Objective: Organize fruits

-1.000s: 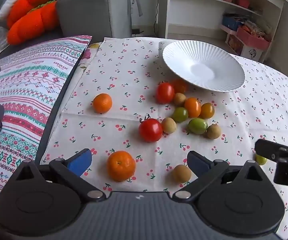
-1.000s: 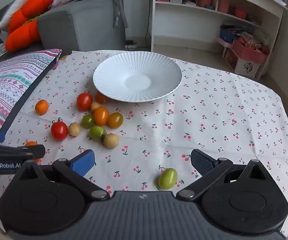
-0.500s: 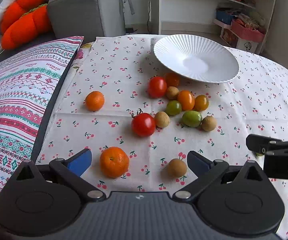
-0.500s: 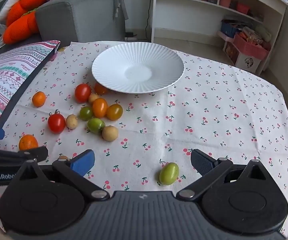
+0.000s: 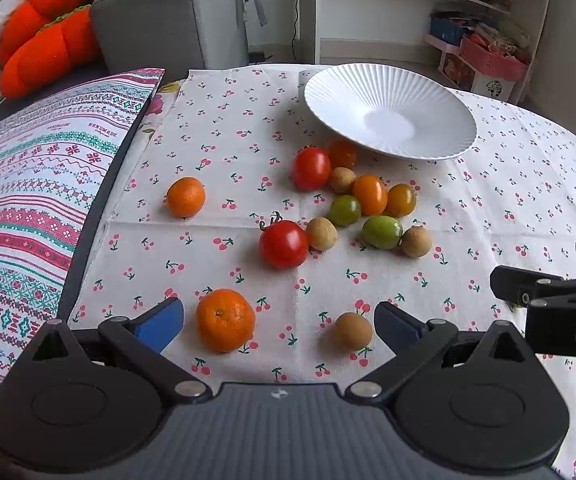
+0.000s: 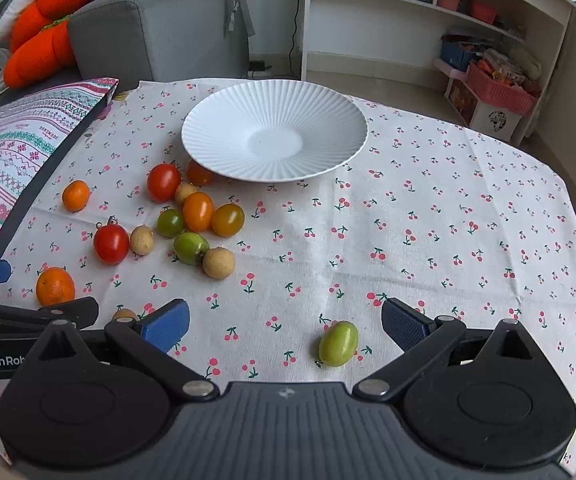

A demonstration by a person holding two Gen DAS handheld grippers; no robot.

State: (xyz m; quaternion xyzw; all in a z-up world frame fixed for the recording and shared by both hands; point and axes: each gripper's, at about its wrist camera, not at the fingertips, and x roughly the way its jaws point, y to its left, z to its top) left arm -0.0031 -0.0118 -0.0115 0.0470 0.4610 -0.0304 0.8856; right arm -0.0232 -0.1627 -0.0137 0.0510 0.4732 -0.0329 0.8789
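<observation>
Covering the bench: a white cloth (image 6: 427, 220) printed with small cherries, creased in places.
Plate: white ribbed plate (image 6: 274, 136) at the far middle of the cloth, nothing on it.
Fruit heap: tomatoes (image 6: 163, 182) in red, orange and green and small tan fruits, loose just near-left of the plate.
Oranges: one (image 5: 186, 197) at the far left, one (image 5: 225, 319) near, between the left gripper's jaws.
Left gripper (image 5: 278, 322): jaws spread, holding nothing; a tan fruit (image 5: 351, 331) lies just inside its right finger.
Right gripper (image 6: 284, 326): jaws spread, empty; a green tomato (image 6: 338, 343) lies between them on the cloth.
Room: grey sofa (image 6: 160, 28) with an orange cushion (image 6: 42, 32) far left, white shelves (image 6: 439, 28) far right, a patterned blanket (image 5: 36, 184) left of the bench.
</observation>
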